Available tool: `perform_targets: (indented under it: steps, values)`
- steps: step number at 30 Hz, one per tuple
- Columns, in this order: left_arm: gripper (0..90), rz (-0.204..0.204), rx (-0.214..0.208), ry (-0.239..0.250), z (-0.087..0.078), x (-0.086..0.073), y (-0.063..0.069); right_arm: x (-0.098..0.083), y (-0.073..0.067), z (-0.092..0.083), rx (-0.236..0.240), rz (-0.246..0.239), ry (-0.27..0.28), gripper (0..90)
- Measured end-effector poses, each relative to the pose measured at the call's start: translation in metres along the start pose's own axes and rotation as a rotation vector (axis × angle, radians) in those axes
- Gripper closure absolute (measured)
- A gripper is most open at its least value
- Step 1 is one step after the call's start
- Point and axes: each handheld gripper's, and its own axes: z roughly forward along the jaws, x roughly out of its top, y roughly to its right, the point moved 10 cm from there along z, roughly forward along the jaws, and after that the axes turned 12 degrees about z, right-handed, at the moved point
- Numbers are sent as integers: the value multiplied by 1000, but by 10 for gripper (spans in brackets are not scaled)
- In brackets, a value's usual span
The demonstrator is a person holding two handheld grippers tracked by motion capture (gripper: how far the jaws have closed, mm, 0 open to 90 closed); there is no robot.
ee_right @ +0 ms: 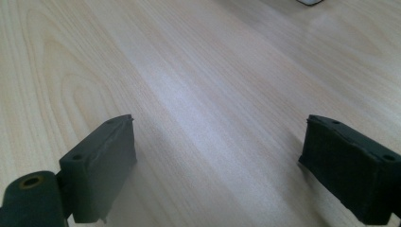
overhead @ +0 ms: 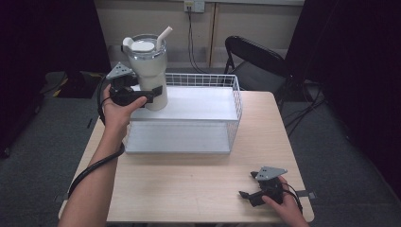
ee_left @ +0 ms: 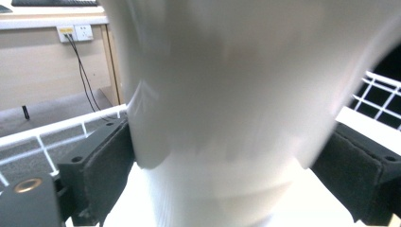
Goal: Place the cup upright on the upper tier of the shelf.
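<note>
A tall white tumbler (overhead: 149,66) with a lid and a straw stands upright at the back left corner of the white wire basket (overhead: 236,104). My left gripper (overhead: 158,92) is shut on the tumbler's lower body. In the left gripper view the tumbler (ee_left: 227,94) is blurred, and a black pad (ee_left: 106,165) presses each side of it. I cannot tell whether its base touches the basket floor. My right gripper (overhead: 246,195) rests low over the wooden table (overhead: 189,184) near the front right corner. It is open, with bare wood between its jaws (ee_right: 217,161).
The basket takes up the back half of the table and has a flat white floor. A black folding chair (overhead: 255,61) stands behind the table's right side. Cables hang from a wall socket (overhead: 194,5) at the back.
</note>
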Motion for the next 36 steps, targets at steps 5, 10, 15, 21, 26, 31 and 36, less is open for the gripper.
perform_targets:
  steps: [5, 10, 15, 21, 26, 31, 36]
  values:
    - [137, 0, -12, -2, -10, -6, 1, 0, 0, 0, 0, -1, 0, 100]
    - [155, 4, -22, -9, -22, -10, 3, 0, 0, 0, 0, -1, 0, 100]
    - [155, 13, -33, -24, -33, -13, 6, 0, 0, 0, 0, -1, 1, 100]
    - [156, 27, -67, -26, -45, -14, 18, 0, 0, 0, 0, -1, 0, 100]
    - [156, 42, -99, -23, -51, -17, 31, 0, 0, 0, 1, 1, -1, 100]
    - [156, 53, -124, -25, -55, -22, 44, 0, 0, 0, 1, -1, -2, 100]
    - [156, 59, -148, -22, -55, -27, 55, 0, 0, 0, 1, -1, -2, 100]
